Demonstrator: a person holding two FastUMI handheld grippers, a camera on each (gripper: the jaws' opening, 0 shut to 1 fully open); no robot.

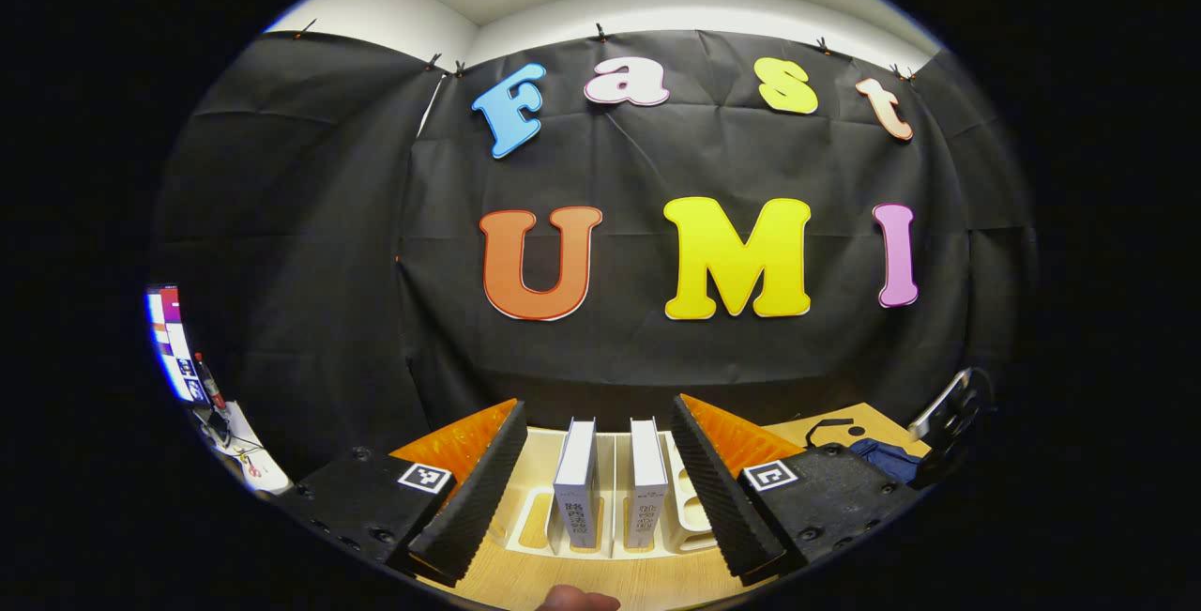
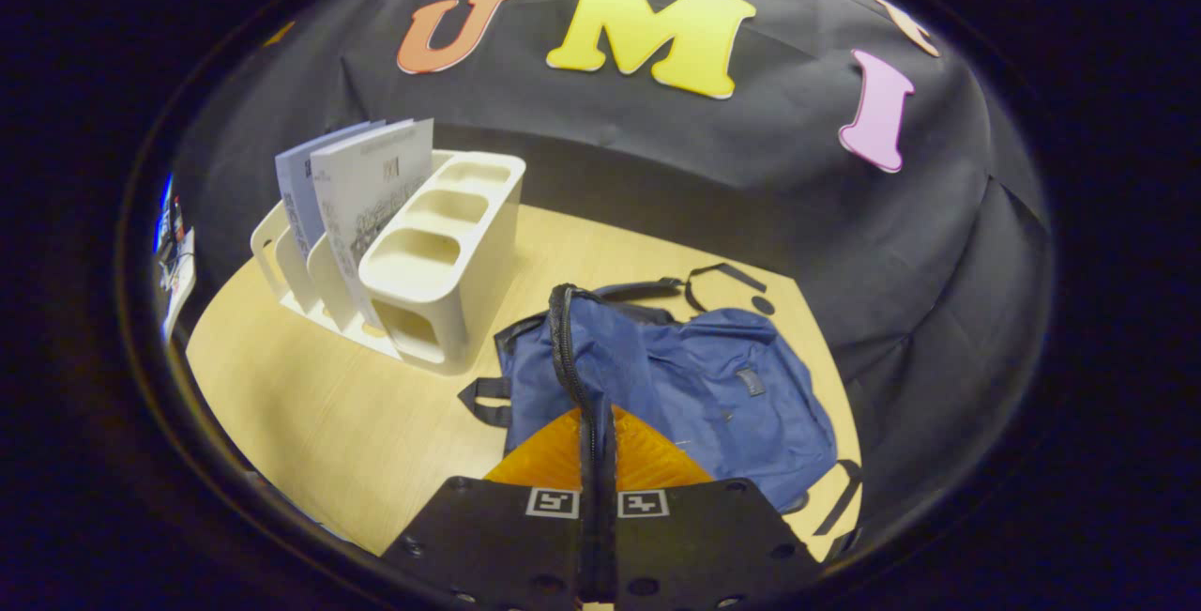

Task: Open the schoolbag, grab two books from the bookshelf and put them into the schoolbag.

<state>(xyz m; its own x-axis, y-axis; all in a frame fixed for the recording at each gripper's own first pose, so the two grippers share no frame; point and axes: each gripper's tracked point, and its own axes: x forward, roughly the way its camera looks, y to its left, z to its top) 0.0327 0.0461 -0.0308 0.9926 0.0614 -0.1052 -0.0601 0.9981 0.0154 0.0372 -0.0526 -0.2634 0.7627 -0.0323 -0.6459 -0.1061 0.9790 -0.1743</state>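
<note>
The right gripper (image 2: 598,461) has its jaws pressed together on a black edge of the schoolbag (image 2: 676,386), seemingly the zipper band or rim of the opening, which rises in a loop straight up from between them. The bag itself is blue, lying slumped on the desk (image 2: 310,423) just beyond the jaws, its black straps (image 2: 694,284) trailing toward the booth wall. Just to its left stands the bookshelf (image 2: 441,264), a cream rack with slots, and two books (image 2: 361,193) lean upright in it, side by side.

The left gripper (image 1: 596,475) holds its jaws wide, with nothing between them. It points straight at the rack, and the two books show spine-on in the gap between the jaws, each in its own slot with an empty slot between them. Neither book is touched. Far to the right in the left gripper view lies a corner of the blue bag, and beyond it part of the other gripper.

As a judgement: the task is in its first step. The bag is gripped at its opening, but both books are in the rack and none is in the bag, so both fetches remain.

Whether the bag is already unzipped cannot be told: the right jaws cover the spot where the band enters them, and no open mouth is plainly seen. The rack's near base is cut off by the left jaws. A fingertip (image 1: 580,601) shows at the bottom edge of the left gripper view, the rest of the hand being out of frame.
</note>
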